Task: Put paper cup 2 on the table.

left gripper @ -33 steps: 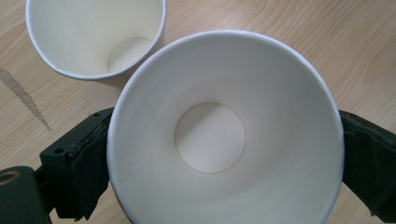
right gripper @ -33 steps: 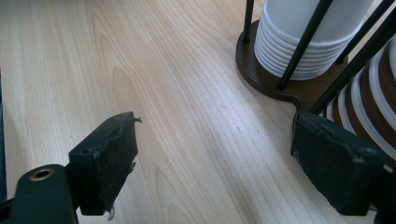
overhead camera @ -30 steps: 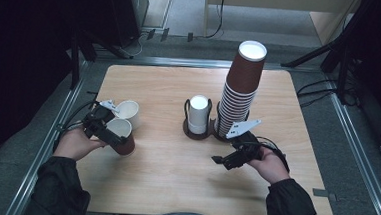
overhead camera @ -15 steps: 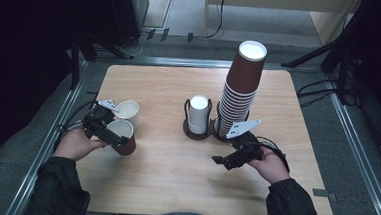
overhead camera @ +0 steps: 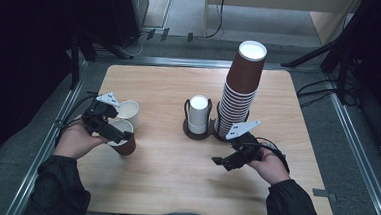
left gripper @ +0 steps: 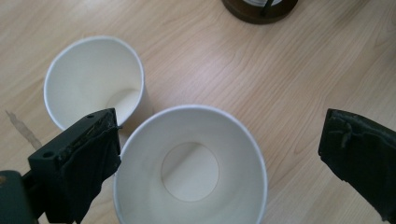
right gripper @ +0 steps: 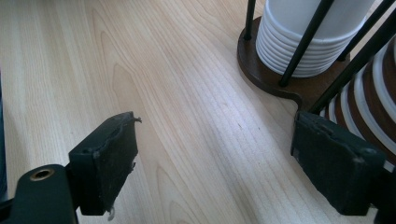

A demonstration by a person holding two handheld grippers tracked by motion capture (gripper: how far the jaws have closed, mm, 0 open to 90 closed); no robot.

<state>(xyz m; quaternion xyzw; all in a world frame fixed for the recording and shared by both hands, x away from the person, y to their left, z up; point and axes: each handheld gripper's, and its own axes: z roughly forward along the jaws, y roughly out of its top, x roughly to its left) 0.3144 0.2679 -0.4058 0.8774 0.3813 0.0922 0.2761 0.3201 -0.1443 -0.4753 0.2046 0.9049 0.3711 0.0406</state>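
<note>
At the left side of the wooden table [overhead camera: 174, 176], the left gripper [overhead camera: 111, 131] was held over a brown paper cup [overhead camera: 122, 139] that stood upright on the tabletop. In the left gripper view, the white inside of this cup [left gripper: 190, 165] was seen from above, with the two black jaws spread wide on either side of its rim. One jaw was set just against the rim, while the other was kept well apart from it, so nothing was pinched. Just beyond the brown cup, a white paper cup [overhead camera: 128, 111] was found upright, its rim close beside the brown one; whether the two touched could not be told.

Near the middle of the table, a dark round holder [overhead camera: 197, 130] with thin black rods was seen, and a short stack of white cups [overhead camera: 198, 114] was kept within it. Immediately to its right, a tall stack of brown cups [overhead camera: 239, 90] was held in a second ring, leaning slightly.

At the right, the right gripper [overhead camera: 221, 162] was held low above bare wood, in front of the tall stack. Its jaws were spread apart and nothing was gripped between them; in the right gripper view the holder's base [right gripper: 280, 79] lay ahead of them.
</note>
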